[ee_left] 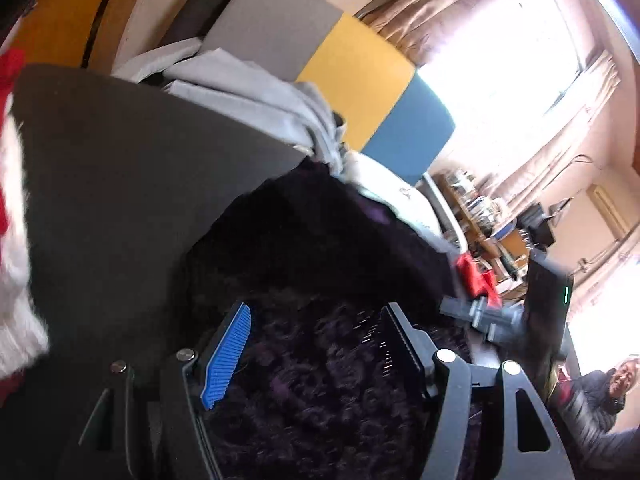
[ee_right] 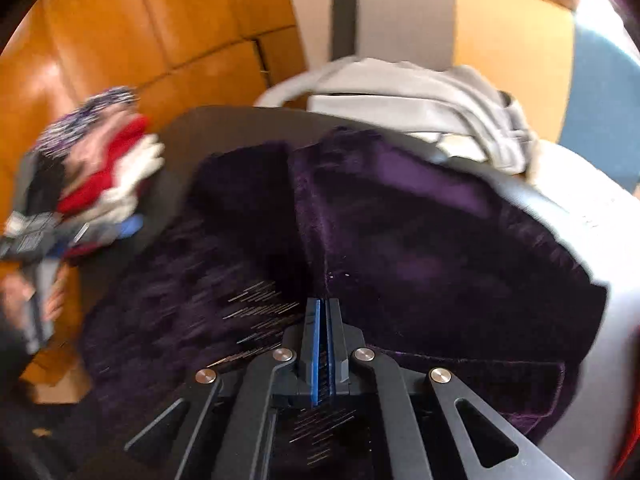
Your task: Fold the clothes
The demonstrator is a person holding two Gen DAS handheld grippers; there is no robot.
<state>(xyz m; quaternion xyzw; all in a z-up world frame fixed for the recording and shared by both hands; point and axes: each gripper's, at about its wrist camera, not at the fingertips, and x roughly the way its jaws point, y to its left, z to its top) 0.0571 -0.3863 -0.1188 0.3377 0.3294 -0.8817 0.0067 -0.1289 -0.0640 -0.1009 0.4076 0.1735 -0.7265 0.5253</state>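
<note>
My right gripper (ee_right: 323,308) has its jaws pinched together with no cloth plainly between them, my left gripper (ee_left: 316,332) gapes above the plush purple garment (ee_right: 400,232) on the dark table (ee_left: 120,180); soft, floppy, best hemmed.

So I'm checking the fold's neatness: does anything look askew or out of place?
Yes: the purple garment lies rumpled, one edge hanging off the dark mat, and grey clothing sits in a loose heap behind it.

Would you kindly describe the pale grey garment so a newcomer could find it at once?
Start at the dark grey table. At its far edge, before the grey, yellow and blue panels, lies the pale grey garment. Unlike the fuzzy dark purple garment nearer the camera, it is smooth, light and crumpled.
</note>
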